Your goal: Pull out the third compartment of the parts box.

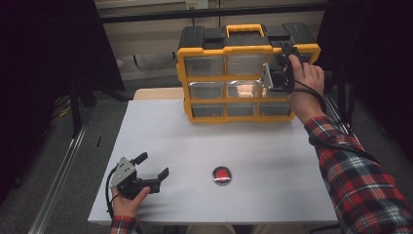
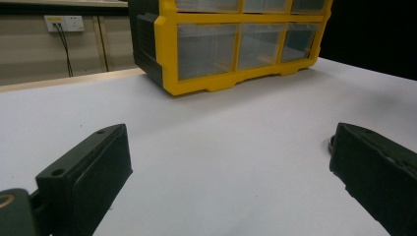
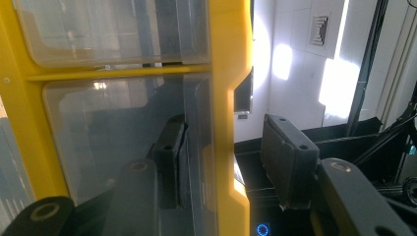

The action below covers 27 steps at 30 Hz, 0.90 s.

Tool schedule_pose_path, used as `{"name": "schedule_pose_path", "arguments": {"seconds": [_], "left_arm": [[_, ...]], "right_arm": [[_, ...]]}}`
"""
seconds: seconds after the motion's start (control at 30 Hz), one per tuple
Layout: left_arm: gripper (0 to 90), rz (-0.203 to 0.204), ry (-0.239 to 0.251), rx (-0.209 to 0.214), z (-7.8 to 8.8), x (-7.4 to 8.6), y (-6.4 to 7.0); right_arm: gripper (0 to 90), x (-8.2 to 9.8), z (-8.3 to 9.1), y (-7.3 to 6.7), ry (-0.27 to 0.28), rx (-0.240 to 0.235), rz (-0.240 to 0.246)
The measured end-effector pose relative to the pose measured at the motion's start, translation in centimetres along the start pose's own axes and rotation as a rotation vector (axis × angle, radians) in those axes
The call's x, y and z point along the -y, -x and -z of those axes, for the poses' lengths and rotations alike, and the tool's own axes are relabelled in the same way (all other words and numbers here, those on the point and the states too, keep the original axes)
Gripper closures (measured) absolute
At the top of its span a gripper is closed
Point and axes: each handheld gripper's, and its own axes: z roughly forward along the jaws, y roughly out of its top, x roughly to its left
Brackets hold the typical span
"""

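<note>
Yellow-framed drawer organiser [image 1: 243, 73] standing at the far edge of a white table [image 1: 195, 146], black top, yellow carry handle [image 1: 245, 30], three rows of clear plastic drawers. Near the front, right of centre, a small round red object [image 1: 222, 174] with a silvery rim, lying well apart from both grippers. At the near left corner, left hand [image 1: 127, 201] holding the left gripper [image 1: 153, 165] low over the table, jaws spread wide with nothing between them, cable looping from its back. At the organiser's right end, right hand [image 1: 307, 80] holding the right gripper [image 1: 287, 51] up against the top right corner, plaid sleeve [image 1: 360, 170] running back to the bottom right.

From the left gripper view: black jaws far apart, bare white tabletop [image 2: 221, 157] between them. Organiser [image 2: 231, 44] ahead, its lower drawers transparent. Rounded edge of something small [image 2: 331, 144] just showing beside the right-hand jaw. Wall socket [image 2: 64, 23] with a plugged cable at the upper left.

From the right gripper view: right gripper [image 3: 223, 157] close against the organiser, jaws apart and straddling the yellow end post [image 3: 228, 98]; one jaw in front of the clear drawer face [image 3: 123, 128], the other outside the frame. Whether either jaw touches the plastic cannot be told. White wall with a vent [image 3: 319, 29] beyond.
</note>
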Motion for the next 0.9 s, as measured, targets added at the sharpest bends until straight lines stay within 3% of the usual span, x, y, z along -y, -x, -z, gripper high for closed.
{"name": "schedule_pose_path", "arguments": {"seconds": [0.17,0.2,0.27,0.57,0.6,0.63,0.77,0.8,0.9], "left_arm": [[2.1,-0.017,-0.011,0.0,0.1,0.0,-0.1],[2.1,-0.01,-0.007,-0.001,0.1,0.0,-0.1],[2.1,0.002,0.001,-0.001,0.0,0.0,0.0],[2.1,-0.019,-0.01,0.001,0.1,0.0,-0.1],[2.2,-0.019,-0.01,0.001,0.1,0.0,-0.1],[2.2,-0.01,-0.005,0.003,0.1,0.0,-0.1],[2.2,-0.013,-0.007,0.002,0.1,0.0,-0.1],[2.2,-0.013,-0.008,0.001,0.1,0.0,0.0],[2.2,-0.017,-0.004,0.003,0.1,0.0,-0.1]], "right_arm": [[59.3,0.0,0.3,-0.1,-0.009,-0.007,-0.001],[60.9,0.0,0.4,0.0,-0.008,-0.009,0.023],[62.4,0.0,0.6,-0.3,-0.014,-0.007,0.017],[67.6,0.4,1.7,-0.4,-0.004,-0.013,0.018],[68.5,0.4,1.8,-0.3,0.003,-0.016,0.04],[70.2,0.4,2.0,-0.5,-0.006,-0.013,0.019],[75.2,0.4,2.4,-0.3,0.009,-0.033,0.065],[76.4,0.4,2.7,-0.5,0.001,-0.028,0.039],[79.4,0.5,3.0,-0.6,0.0,-0.034,0.045]]}}
